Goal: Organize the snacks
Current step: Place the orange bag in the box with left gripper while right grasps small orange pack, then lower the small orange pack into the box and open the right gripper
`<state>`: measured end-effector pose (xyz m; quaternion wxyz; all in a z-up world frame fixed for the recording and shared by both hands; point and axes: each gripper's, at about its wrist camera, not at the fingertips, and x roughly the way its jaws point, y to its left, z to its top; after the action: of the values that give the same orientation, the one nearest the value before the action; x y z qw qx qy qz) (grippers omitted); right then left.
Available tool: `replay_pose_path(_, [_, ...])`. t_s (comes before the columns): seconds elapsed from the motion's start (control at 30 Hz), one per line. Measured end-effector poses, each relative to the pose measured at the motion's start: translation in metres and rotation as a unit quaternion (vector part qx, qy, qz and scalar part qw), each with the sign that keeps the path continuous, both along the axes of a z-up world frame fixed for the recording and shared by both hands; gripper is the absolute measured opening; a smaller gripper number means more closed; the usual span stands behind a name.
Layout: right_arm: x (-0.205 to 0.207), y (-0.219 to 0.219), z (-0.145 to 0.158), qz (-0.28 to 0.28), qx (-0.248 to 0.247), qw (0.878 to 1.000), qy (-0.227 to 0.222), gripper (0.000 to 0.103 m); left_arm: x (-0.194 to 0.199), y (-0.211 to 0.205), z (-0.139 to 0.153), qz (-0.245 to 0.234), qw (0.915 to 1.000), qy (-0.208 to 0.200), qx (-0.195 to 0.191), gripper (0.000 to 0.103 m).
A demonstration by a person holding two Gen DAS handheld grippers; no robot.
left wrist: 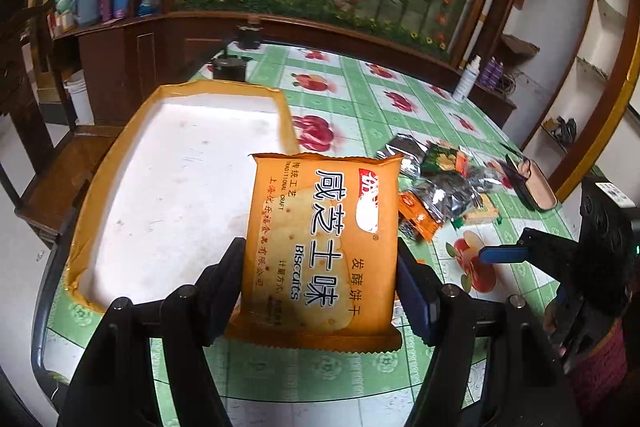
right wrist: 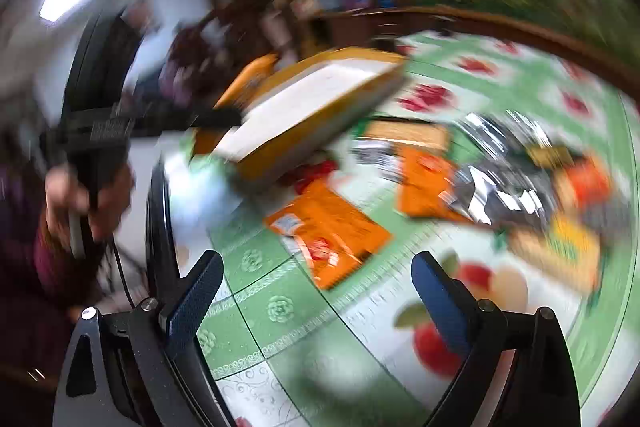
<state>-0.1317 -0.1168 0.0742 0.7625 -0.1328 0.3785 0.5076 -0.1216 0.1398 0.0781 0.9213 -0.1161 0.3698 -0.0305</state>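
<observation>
My left gripper (left wrist: pixel 318 245) is shut on an orange biscuit packet (left wrist: pixel 316 211), held upright just right of a shallow box (left wrist: pixel 224 87) with orange walls and a white floor. A pile of snack packets (left wrist: pixel 440 187) lies on the table to the right. The right wrist view is blurred. In it my right gripper (right wrist: pixel 318 259) stands open above a flat orange packet (right wrist: pixel 328 227), with nothing between its pads. The pile (right wrist: pixel 500 179) lies beyond on the right and the box (right wrist: pixel 316 107) at the back left. A blue finger (left wrist: pixel 500 253) of the right gripper shows in the left wrist view.
The table carries a green fruit-print cloth (left wrist: pixel 360 99). A white spray bottle (left wrist: pixel 466 79) stands at its far right edge, and a dark pouch (left wrist: pixel 528 183) lies beside the pile. Black objects (left wrist: pixel 230 65) sit behind the box. A wooden chair (left wrist: pixel 60 179) stands left.
</observation>
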Motion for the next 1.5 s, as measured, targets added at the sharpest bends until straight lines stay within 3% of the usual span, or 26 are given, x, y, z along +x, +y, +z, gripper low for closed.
replay_pose_path(0.17, [0.003, 0.045, -0.005, 0.066, -0.087, 0.993, -0.047, 0.097, -0.007, 0.012, 0.0, 0.016, 0.9999, -0.003, -0.005, 0.07])
replay_pose_path(0.27, [0.014, 0.058, -0.017, 0.081, -0.116, 0.989, -0.032, 0.095, -0.011, 0.017, 0.003, 0.021, 0.9998, -0.004, -0.004, 0.07])
replay_pose_path(0.37, [0.025, 0.067, -0.025, 0.089, -0.132, 0.987, -0.006, 0.072, -0.014, 0.022, 0.005, 0.025, 0.9997, -0.006, -0.004, 0.07])
replay_pose_path(0.5, [0.03, 0.069, -0.036, 0.071, -0.157, 0.985, -0.019, 0.072, -0.014, 0.026, 0.006, 0.03, 0.9995, -0.008, -0.006, 0.07])
replay_pose_path(0.7, [0.027, 0.064, -0.033, 0.037, -0.148, 0.988, -0.017, 0.07, -0.011, 0.026, 0.009, 0.029, 0.9995, -0.015, -0.003, 0.07])
replay_pose_path(0.73, [0.024, 0.063, -0.031, 0.025, -0.143, 0.989, -0.02, 0.061, -0.011, 0.027, 0.007, 0.03, 0.9995, -0.013, -0.002, 0.07])
replay_pose_path(0.83, [0.015, 0.06, -0.028, -0.015, -0.145, 0.989, -0.028, 0.047, -0.009, 0.031, 0.003, 0.025, 0.9996, -0.005, -0.005, 0.07])
replay_pose_path(0.93, [0.011, 0.056, -0.028, -0.053, -0.138, 0.989, -0.021, 0.043, -0.011, 0.037, 0.0, 0.025, 0.9997, 0.003, -0.007, 0.07])
replay_pose_path(1.17, [0.022, 0.041, 0.007, -0.098, -0.038, 0.993, 0.044, 0.042, -0.013, 0.053, -0.008, 0.038, 0.9991, 0.016, -0.007, 0.07])
replay_pose_path(1.33, [0.031, 0.08, 0.034, -0.085, 0.008, 0.994, 0.064, 0.042, -0.017, 0.071, -0.008, 0.067, 0.9975, 0.01, -0.022, 0.07])
replay_pose_path(1.5, [0.031, 0.142, 0.03, -0.063, 0.0, 0.996, 0.071, 0.042, -0.031, 0.093, 0.002, 0.099, 0.995, -0.003, -0.013, 0.07])
